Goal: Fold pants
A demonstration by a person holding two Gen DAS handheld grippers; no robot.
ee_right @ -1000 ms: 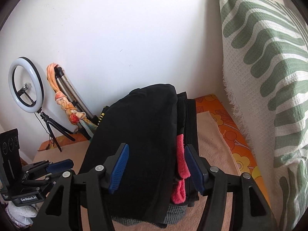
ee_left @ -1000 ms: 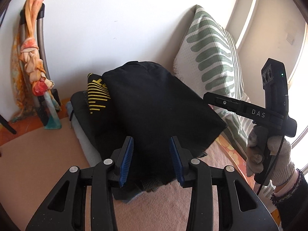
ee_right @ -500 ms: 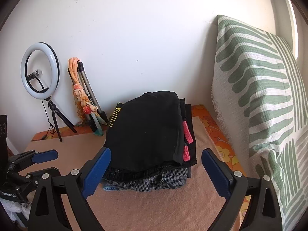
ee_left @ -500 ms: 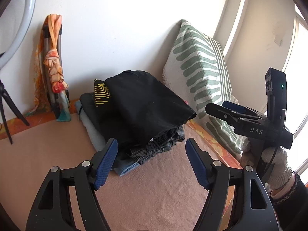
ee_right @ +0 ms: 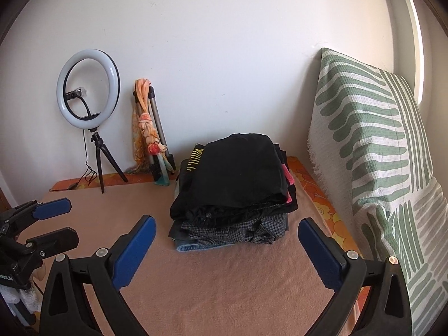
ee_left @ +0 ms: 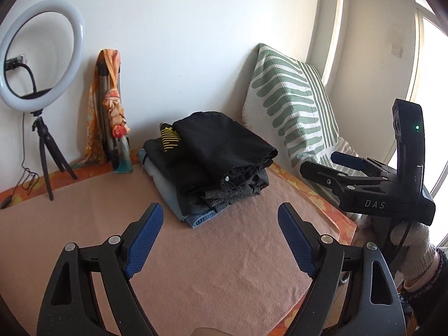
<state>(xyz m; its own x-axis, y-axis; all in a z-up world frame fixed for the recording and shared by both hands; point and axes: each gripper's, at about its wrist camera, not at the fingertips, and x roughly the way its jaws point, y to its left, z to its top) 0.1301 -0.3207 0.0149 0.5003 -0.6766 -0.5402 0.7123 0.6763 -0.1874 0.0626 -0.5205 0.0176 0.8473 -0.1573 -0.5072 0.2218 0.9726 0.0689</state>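
Folded black pants (ee_left: 221, 142) (ee_right: 240, 173) lie on top of a stack of folded clothes, above a grey checked garment (ee_left: 232, 193) (ee_right: 229, 231) and blue denim (ee_left: 196, 217). The stack rests on a tan blanket (ee_left: 224, 266) (ee_right: 224, 280) near the wall. My left gripper (ee_left: 218, 207) (ee_right: 71, 220) hangs in front of the stack, jaws opening, with nothing between them. My right gripper (ee_right: 226, 219) (ee_left: 319, 162) is open and wide, also short of the stack and holding nothing. A gloved hand (ee_left: 414, 240) holds its handle.
A ring light (ee_left: 79, 30) (ee_right: 87, 53) on a small tripod stands at the back left. A folded tripod wrapped in an orange scarf (ee_left: 110, 103) (ee_right: 145, 128) leans on the wall. A green-striped pillow (ee_left: 291, 112) (ee_right: 378, 145) stands along the right side.
Both grippers let go of the black pants, opened wide and drew back from the stack, which now looks smaller. The pants stay folded on top.
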